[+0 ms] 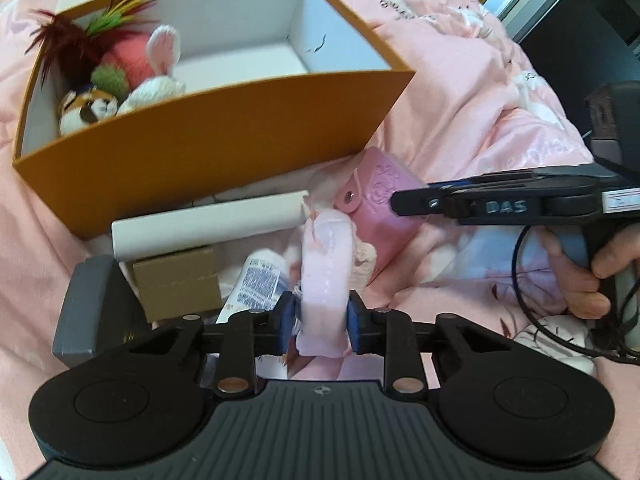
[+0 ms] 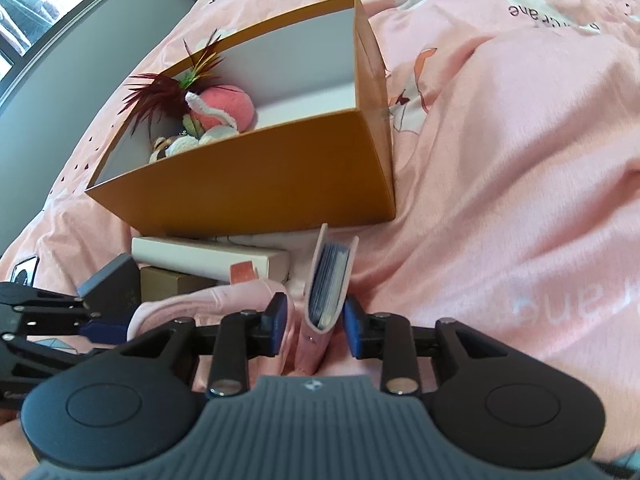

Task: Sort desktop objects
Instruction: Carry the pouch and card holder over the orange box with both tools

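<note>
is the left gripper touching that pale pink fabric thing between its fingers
Touching. The left wrist view shows both blue pads of the left gripper pressed against the sides of the pale pink fabric item, with no gap visible on either side.

Open orange cardboard box (image 1: 224, 136) on the pink bed quilt (image 1: 460, 80), plush toys (image 1: 132, 72) in its left end (right end bare), long white carton (image 1: 208, 226) before it, small brown cardboard box (image 1: 178, 282) nearer, pink embossed wallet (image 1: 384, 204) right of the carton.

Both wrist views look down, sharing the orange box (image 1: 224, 148).
</note>
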`<action>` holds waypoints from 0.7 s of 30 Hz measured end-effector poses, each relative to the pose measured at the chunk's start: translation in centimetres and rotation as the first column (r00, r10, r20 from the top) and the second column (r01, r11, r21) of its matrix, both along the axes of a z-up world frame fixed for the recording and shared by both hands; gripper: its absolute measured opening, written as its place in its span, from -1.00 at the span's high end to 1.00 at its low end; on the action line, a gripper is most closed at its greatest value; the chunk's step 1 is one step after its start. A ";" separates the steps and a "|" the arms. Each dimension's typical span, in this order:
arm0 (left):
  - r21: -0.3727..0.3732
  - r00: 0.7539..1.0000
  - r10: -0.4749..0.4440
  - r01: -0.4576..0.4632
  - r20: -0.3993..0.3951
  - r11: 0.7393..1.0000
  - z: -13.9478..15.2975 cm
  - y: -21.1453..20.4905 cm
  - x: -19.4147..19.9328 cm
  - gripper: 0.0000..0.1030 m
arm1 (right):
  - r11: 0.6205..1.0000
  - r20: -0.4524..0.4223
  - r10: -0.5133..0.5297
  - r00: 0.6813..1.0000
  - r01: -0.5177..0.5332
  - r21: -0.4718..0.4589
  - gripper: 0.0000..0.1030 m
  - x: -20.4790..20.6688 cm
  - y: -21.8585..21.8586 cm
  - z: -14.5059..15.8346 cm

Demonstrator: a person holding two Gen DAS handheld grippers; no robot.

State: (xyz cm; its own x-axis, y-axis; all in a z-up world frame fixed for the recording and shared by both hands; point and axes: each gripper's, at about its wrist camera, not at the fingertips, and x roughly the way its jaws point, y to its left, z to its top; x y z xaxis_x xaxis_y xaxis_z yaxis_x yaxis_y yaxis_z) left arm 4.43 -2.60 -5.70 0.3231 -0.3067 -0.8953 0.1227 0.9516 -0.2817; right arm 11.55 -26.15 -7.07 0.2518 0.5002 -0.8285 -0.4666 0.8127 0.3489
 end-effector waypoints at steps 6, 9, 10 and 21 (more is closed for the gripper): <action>0.010 0.998 0.045 -0.046 0.051 0.999 0.3 -0.4 0.9 0.53 | 0.998 0.012 0.045 0.999 -0.044 -0.034 0.57 -0.6 0.3 -0.1; 0.001 0.993 0.089 -0.089 0.074 0.996 1.0 0.3 1.2 0.55 | 0.998 0.024 0.050 0.998 -0.049 -0.046 0.59 -1.1 0.1 0.3; -0.002 0.992 0.095 -0.095 0.082 0.995 1.3 0.4 1.3 0.56 | 0.998 0.023 0.044 0.999 -0.043 -0.037 0.60 -1.2 -0.1 0.5; 0.007 0.971 0.090 -0.094 0.220 0.996 8.1 1.5 1.3 0.57 | 0.995 0.171 0.085 0.982 -0.094 0.046 0.63 -1.3 -0.8 7.7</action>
